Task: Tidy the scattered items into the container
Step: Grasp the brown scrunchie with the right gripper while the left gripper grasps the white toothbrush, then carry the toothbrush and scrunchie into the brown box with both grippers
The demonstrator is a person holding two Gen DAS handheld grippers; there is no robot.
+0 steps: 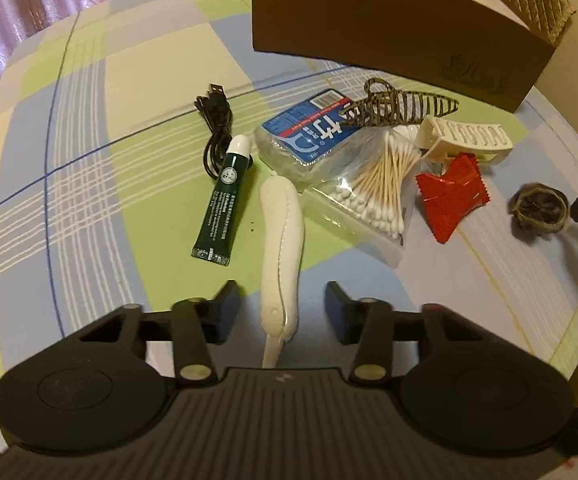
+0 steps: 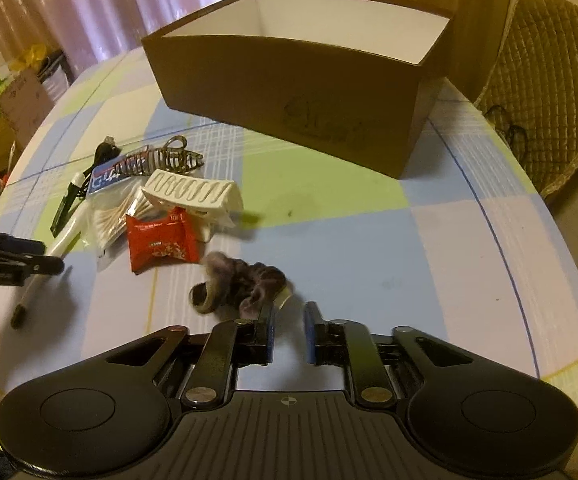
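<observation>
My left gripper (image 1: 281, 307) is open, its fingers on either side of a long white handle (image 1: 282, 240) that lies on the checked tablecloth. Beyond it lie a dark green tube (image 1: 222, 200), a black USB cable (image 1: 215, 128), a blue packet (image 1: 309, 132), a bag of cotton swabs (image 1: 377, 184), a striped hair claw (image 1: 401, 108), a white hair claw (image 1: 465, 140) and a red sachet (image 1: 453, 192). My right gripper (image 2: 289, 332) is narrowly open with nothing between its fingers; a brown scrunchie (image 2: 241, 284) lies just ahead of its left finger. The brown box (image 2: 289, 80) stands open behind.
The round table's edge (image 2: 529, 340) curves close on the right, with a quilted chair (image 2: 549, 80) beyond it. Cardboard boxes (image 2: 17, 100) sit on the floor at far left. Bare cloth (image 2: 369, 240) lies between the scrunchie and the box. The left gripper (image 2: 9, 258) shows at the left edge.
</observation>
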